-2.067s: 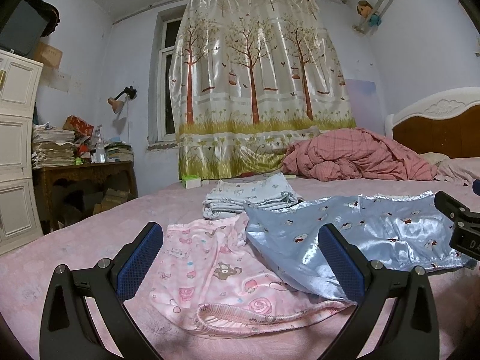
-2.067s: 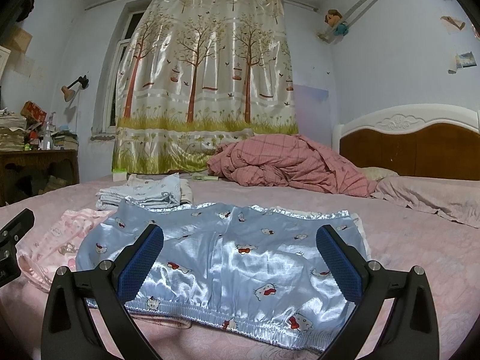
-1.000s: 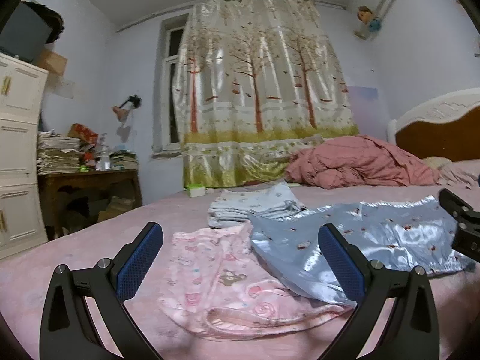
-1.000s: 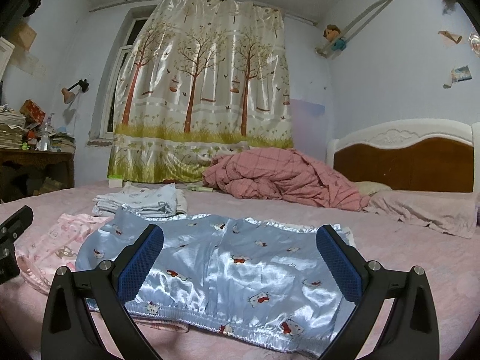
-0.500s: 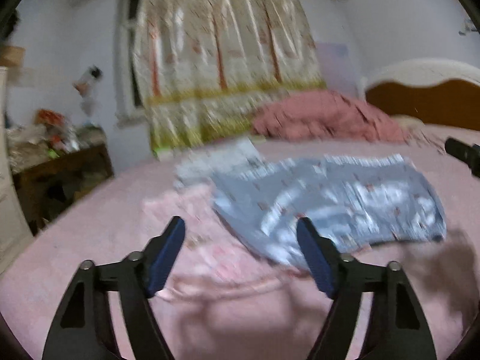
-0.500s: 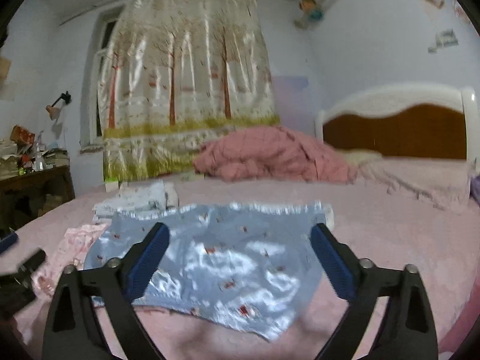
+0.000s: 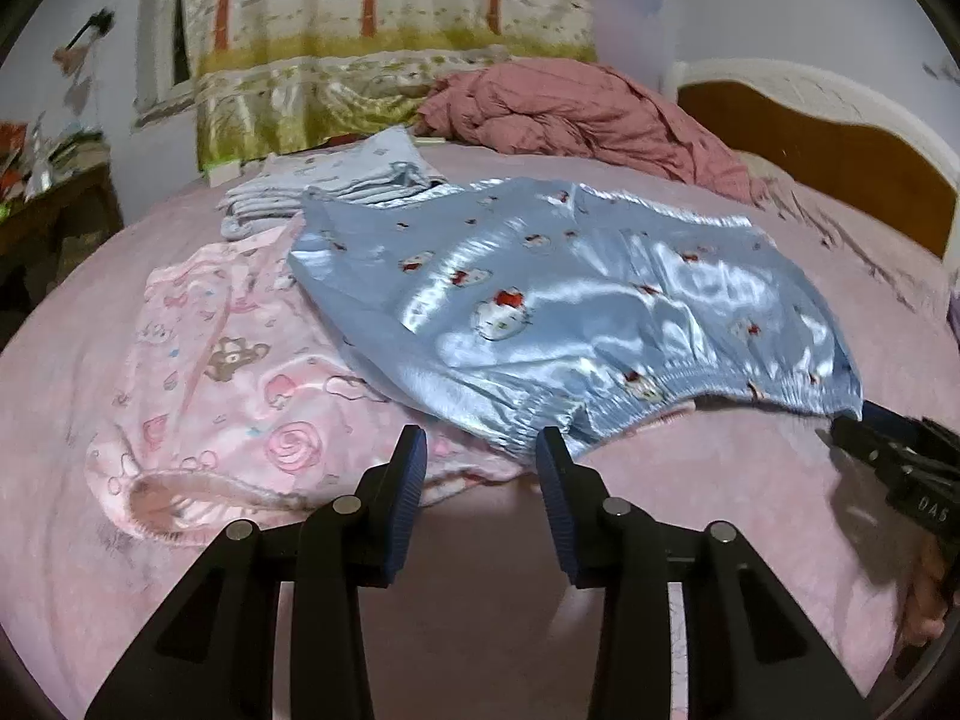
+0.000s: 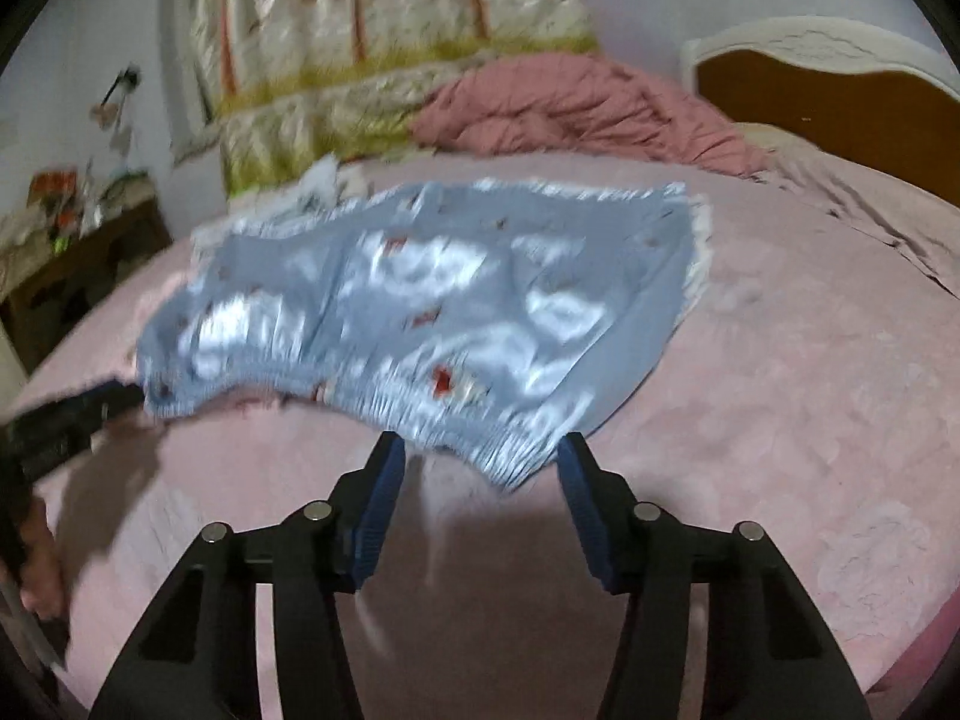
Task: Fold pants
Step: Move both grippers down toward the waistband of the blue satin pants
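Left wrist view: your left claw (image 7: 480,468) hangs open, empty, at the blue satin pants' (image 7: 576,306) waistband; long axis runs 9-to-3 across the bed (image 7: 480,630). Right claw (image 8: 480,474) open, empty, reads "DAS".

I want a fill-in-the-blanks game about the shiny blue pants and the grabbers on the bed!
1. The shiny blue satin pants partly lie on top of the ____ cartoon-print garment.
2. Both the left gripper and the right gripper have their jaws ____.
3. The edge of the pants nearest both grippers is the gathered elastic ____.
4. Behind the pants sits a crumpled ____ plaid blanket.

Missing words: pink; open; waistband; red
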A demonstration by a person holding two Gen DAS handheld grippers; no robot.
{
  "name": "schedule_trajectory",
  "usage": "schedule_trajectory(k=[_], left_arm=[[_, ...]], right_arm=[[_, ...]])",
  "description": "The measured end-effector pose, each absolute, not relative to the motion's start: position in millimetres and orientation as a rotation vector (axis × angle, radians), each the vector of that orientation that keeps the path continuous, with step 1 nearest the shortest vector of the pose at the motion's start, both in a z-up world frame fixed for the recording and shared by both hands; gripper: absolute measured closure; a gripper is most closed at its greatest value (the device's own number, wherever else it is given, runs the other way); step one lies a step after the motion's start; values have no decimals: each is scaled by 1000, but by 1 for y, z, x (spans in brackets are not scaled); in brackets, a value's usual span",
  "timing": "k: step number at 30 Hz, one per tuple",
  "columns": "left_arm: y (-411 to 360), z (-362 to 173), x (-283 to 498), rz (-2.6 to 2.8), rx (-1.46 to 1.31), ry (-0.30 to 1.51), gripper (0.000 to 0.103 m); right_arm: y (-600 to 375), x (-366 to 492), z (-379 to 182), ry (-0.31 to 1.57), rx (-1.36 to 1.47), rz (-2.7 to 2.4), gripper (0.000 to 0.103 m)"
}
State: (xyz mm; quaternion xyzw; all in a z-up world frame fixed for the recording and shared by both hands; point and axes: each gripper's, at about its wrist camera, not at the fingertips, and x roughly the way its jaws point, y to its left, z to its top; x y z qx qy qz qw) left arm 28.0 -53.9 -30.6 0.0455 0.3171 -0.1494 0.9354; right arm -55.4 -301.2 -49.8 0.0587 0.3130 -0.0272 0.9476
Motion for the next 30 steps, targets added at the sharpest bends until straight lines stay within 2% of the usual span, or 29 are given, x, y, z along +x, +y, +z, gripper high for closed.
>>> schedule_trajectory(k=[3, 7, 13, 19, 23, 25, 28, 30], left_arm=[[-61, -31, 22, -319, 155, 642, 45], [-62, -31, 27, -281, 166, 641, 45], [-55, -33, 42, -222, 110, 669, 46], [-75, -30, 40, -160, 215, 607, 46], [-70, -29, 41, -84, 216, 598, 59], [-64, -25, 38, -117, 182, 577, 74], [-63, -16, 24, -110, 190, 508, 84], [-67, -11, 14, -86, 220, 476, 85]], right_arm=[[-289, -58, -53, 650, 49, -68, 49], [-293, -58, -49, 633, 79, -137, 56], [-303, -55, -44, 623, 108, -186, 57], [-300, -50, -49, 634, 88, -236, 57], [-307, -54, -43, 592, 110, -325, 56], [-311, -60, -35, 545, 132, -333, 57], [-308, -67, -28, 516, 113, -359, 64], [-301, -73, -22, 510, 91, -390, 67]])
